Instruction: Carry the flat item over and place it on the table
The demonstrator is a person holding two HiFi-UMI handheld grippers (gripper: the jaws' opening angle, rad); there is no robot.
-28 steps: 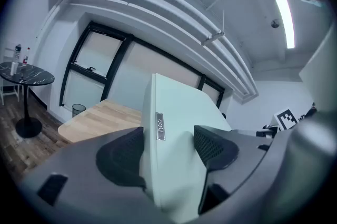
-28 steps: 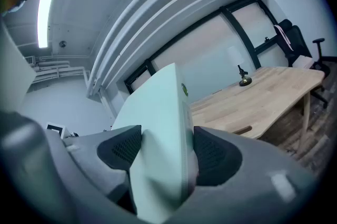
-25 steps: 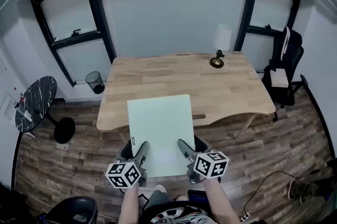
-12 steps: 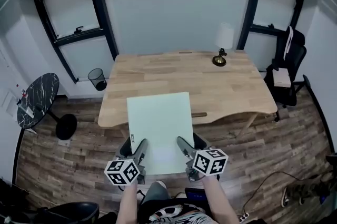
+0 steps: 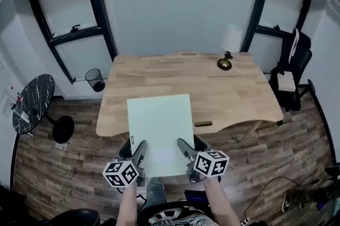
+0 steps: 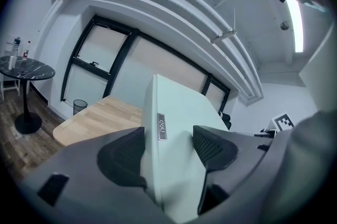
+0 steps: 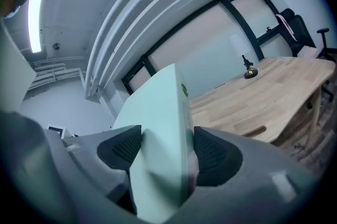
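A pale green flat board [image 5: 160, 129] is held level in front of me, its far part over the near edge of the wooden table [image 5: 186, 81]. My left gripper [image 5: 137, 156] is shut on the board's near left edge, and the left gripper view shows the board [image 6: 174, 133] between both pads. My right gripper [image 5: 186, 153] is shut on the near right edge, with the board [image 7: 160, 128] clamped between its pads in the right gripper view.
A brass lamp with a white shade [image 5: 228, 49] stands at the table's far right. A black office chair [image 5: 292, 70] is at the right, a wire bin [image 5: 95, 80] and a round dark side table [image 5: 32, 105] at the left. The floor is wood plank.
The table has come slightly closer and the view has shifted a little; the board stays gripped at both near corners, reaching a bit further over the table edge.
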